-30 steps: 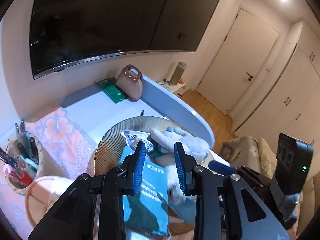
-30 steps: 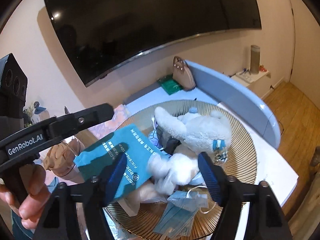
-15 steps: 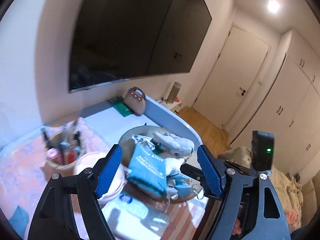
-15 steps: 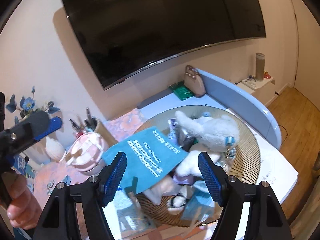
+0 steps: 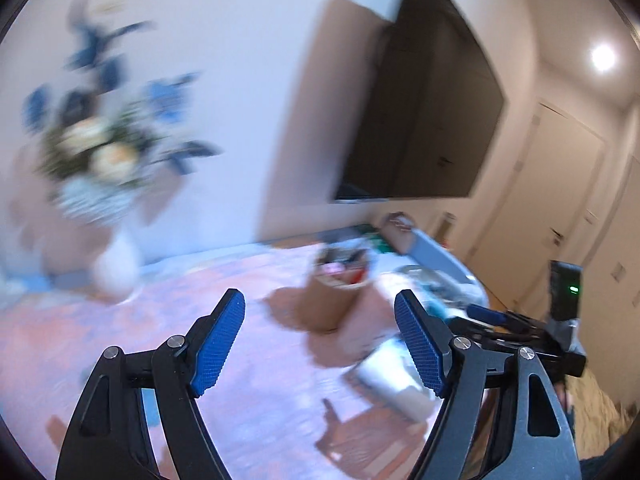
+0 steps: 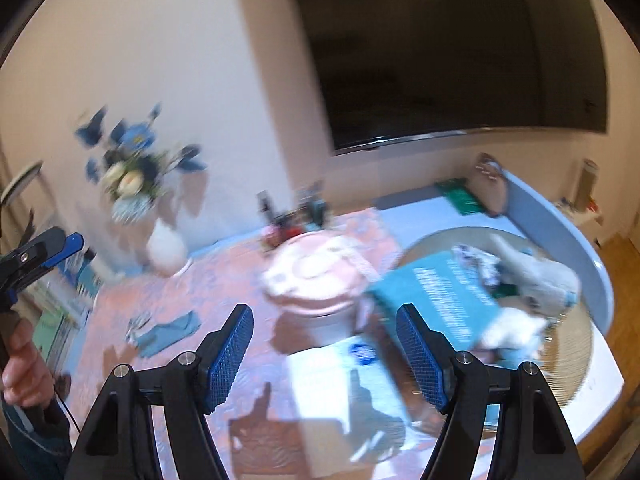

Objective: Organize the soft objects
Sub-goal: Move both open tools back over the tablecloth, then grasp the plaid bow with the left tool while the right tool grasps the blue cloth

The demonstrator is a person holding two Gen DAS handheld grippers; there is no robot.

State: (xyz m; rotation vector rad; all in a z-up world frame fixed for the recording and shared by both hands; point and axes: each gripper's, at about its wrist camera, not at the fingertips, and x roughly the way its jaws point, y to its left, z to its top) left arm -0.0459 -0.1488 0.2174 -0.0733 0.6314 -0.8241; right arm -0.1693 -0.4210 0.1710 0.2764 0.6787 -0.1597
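Both views are motion-blurred. In the right wrist view a round woven basket [image 6: 576,356] sits at the right of the table, holding a white plush toy [image 6: 540,276], a teal packet [image 6: 440,296] and other soft items. My right gripper [image 6: 324,356] is open and empty, above a white-and-blue pack [image 6: 340,376] left of the basket. My left gripper [image 5: 320,344] is open and empty, above the pink floral tablecloth [image 5: 160,320], well left of the basket. A blue cloth [image 6: 168,332] lies on the tablecloth at the left.
A pink lidded pot [image 6: 316,280] and a pen holder [image 6: 292,220] stand mid-table. A white vase of flowers [image 6: 164,240] stands at the back left. A brown handbag [image 6: 492,188] and a green box [image 6: 460,196] sit by the wall under a large TV [image 6: 460,52].
Both grippers have pulled back and swung left, away from the basket. The left gripper opened from nearly shut and now faces the vase and tablecloth.
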